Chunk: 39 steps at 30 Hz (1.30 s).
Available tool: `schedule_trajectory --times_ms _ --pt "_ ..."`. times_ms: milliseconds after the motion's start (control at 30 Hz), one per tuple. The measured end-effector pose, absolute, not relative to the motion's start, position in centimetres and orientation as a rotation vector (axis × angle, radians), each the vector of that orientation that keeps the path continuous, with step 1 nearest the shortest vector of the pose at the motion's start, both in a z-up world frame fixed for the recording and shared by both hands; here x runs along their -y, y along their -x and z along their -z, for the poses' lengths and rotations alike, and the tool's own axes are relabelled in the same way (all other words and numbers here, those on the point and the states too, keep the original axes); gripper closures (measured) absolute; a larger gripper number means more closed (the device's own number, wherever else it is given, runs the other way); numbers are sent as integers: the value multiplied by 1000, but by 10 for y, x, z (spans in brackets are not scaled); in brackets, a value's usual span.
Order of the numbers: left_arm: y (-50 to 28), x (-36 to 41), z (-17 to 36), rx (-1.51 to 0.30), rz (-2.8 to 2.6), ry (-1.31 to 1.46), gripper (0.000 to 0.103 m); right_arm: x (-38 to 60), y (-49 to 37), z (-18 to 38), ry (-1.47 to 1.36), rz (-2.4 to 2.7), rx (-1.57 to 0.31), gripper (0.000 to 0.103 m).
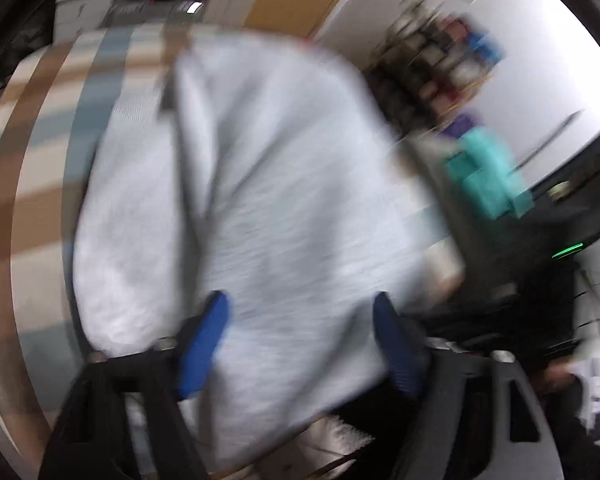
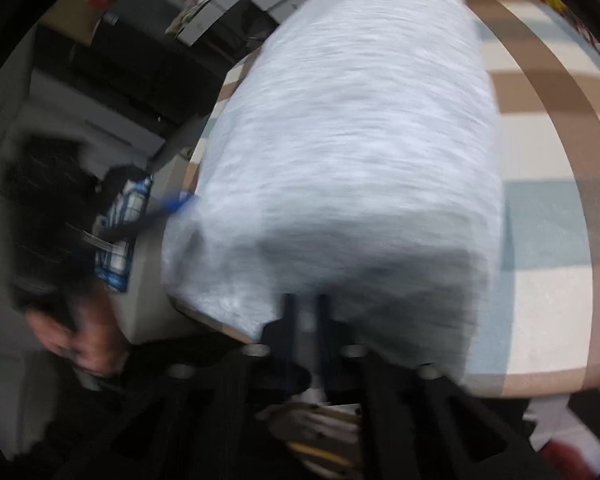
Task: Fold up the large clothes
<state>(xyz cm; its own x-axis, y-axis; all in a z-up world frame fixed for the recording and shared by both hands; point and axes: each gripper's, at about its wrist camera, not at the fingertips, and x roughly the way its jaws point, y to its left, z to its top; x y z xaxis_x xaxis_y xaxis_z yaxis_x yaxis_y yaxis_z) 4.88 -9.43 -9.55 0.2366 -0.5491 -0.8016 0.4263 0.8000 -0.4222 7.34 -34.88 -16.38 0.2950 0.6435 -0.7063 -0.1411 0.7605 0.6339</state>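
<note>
1. Checked cloth (image 1: 40, 128) in brown, cream and pale blue squares, covering the work surface; seen in both wrist views, bare to the far side of the garment

2. Light grey garment (image 1: 284, 184), large, heathered knit, lying in a bulky mound on the checked cloth; it fills the middle of both views, with long creases running down it in the left wrist view and a rounded, shadowed near edge in the right wrist view

3. Left gripper (image 1: 300, 320), black frame with blue pads; jaws spread apart, one blue finger (image 1: 204, 344) either side of the near part of the garment, the fabric lying between them; blur hides whether the pads touch it

4. Right gripper (image 2: 306, 312), black; jaws pressed together on the near edge of the grey garment, a fold of cloth pinched between the narrow fingers

5. Person's hand (image 2: 80, 340), blurred, at the lower left of the right wrist view

6. Teal item (image 1: 488, 172), blurred, beside the table's far right edge, well apart from the grippers
</note>
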Motion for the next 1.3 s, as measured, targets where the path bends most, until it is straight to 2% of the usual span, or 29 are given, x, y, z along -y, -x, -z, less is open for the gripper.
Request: schedule_trajectory --times_ms 100,200,300,367,467,533,600,767,900,967,1033,1133,1300 --pt "-56 81 114 -1164 659 204 43 367 -70 134 -443 -518 -1065 96" --pt "-58 72 121 -1176 652 230 43 358 -88 92 -292 -493 -986 96" --pt "-48 73 115 -1147 629 192 42 310 -132 67 -23 -452 -1004 96" --pt "-44 73 114 -1132 614 178 41 277 -164 76 121 -413 -1067 96" --pt "-47 66 114 -1138 619 196 41 249 -204 119 262 -376 -1232 97" --pt "-49 63 115 -1146 618 201 41 243 -220 146 265 -387 -1317 103" --pt "-50 63 115 -1149 613 189 41 238 -230 164 248 -399 -1360 103" --pt "-52 62 113 -1156 607 200 42 238 -232 166 247 -396 -1357 103" --pt "-51 59 111 -1155 613 210 41 253 -239 126 200 -458 -1341 103" --pt "-51 59 110 -1156 614 212 41 259 -249 98 156 -457 -1241 95" --pt "-54 63 109 -1161 616 220 41 256 -265 83 161 -429 -1192 80" --pt "-54 61 108 -1162 615 220 41 241 -285 93 210 -388 -1213 79" --pt "-60 62 108 -1165 614 221 41 201 -309 158 334 -311 -1359 79"
